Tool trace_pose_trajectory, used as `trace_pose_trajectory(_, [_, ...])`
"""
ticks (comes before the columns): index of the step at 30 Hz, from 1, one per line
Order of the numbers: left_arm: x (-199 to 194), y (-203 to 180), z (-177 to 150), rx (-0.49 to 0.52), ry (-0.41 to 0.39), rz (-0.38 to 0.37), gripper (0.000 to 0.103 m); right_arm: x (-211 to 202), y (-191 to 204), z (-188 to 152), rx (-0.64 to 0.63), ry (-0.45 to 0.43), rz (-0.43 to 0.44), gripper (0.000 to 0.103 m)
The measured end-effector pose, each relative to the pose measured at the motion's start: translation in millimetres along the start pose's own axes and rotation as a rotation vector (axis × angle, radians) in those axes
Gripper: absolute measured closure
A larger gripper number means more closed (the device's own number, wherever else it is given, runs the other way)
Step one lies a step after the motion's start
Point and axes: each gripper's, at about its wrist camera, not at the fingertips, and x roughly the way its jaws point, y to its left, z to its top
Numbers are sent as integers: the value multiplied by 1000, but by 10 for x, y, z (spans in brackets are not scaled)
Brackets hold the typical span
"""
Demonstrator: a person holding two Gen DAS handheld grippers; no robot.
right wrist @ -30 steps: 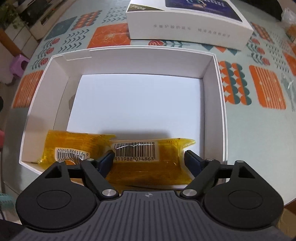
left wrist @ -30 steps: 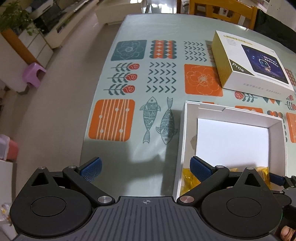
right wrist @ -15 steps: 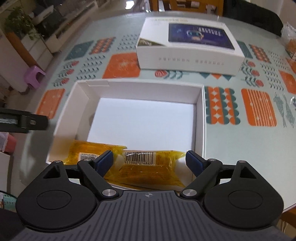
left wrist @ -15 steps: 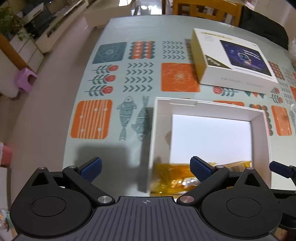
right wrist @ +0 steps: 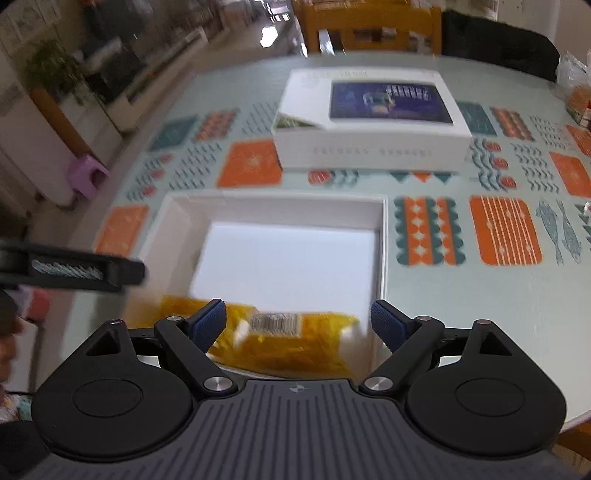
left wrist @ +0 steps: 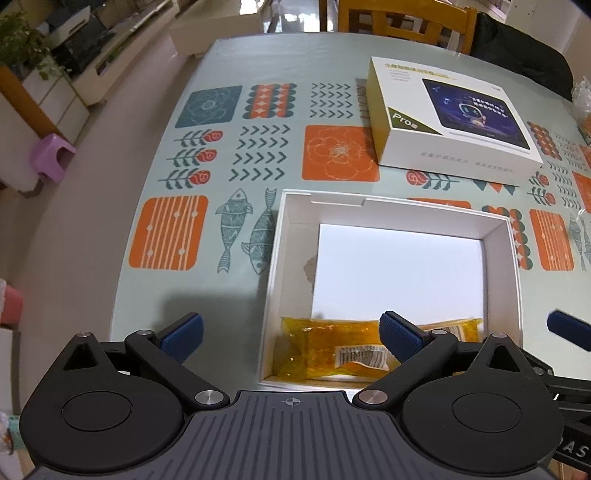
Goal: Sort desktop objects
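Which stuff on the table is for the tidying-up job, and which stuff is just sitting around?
For the job:
open white box
two yellow packets lying inside it
left gripper and right gripper, both open

Just sitting around:
closed tablet box
patterned tablecloth
wooden chair
purple stool
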Motion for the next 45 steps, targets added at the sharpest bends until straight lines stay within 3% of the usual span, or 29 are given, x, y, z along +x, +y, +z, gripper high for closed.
trace_pose_trajectory(6, [-20,-53,-55,-9,12,-2,0,-26,-76,-23,62,26,136,0])
trace_pose_trajectory(10, [-22,-73,-60,-10,24,4,0,-99,-25,-77,30,-13,76,0])
trace_pose_trajectory(21, [-38,-135,-98,23,27,8,0,-260,-125,-118,83,-84,91,0])
trace_pose_trajectory(24, [-18,-143,-86,28,30,1,0,-219,-132,-134,110,-55,78,0])
trace_pose_trajectory(27, [2,-150,-74,34,33,-7,0,-280,-157,-138,170,-53,151,0])
trace_pose_trajectory(31, [29,-160,-58,42,37,-17,0,-308,-84,-107,148,-81,89,0])
trace_pose_trajectory(45, [231,155,185,1,76,-42,0,-177,117,56,150,-50,27,0])
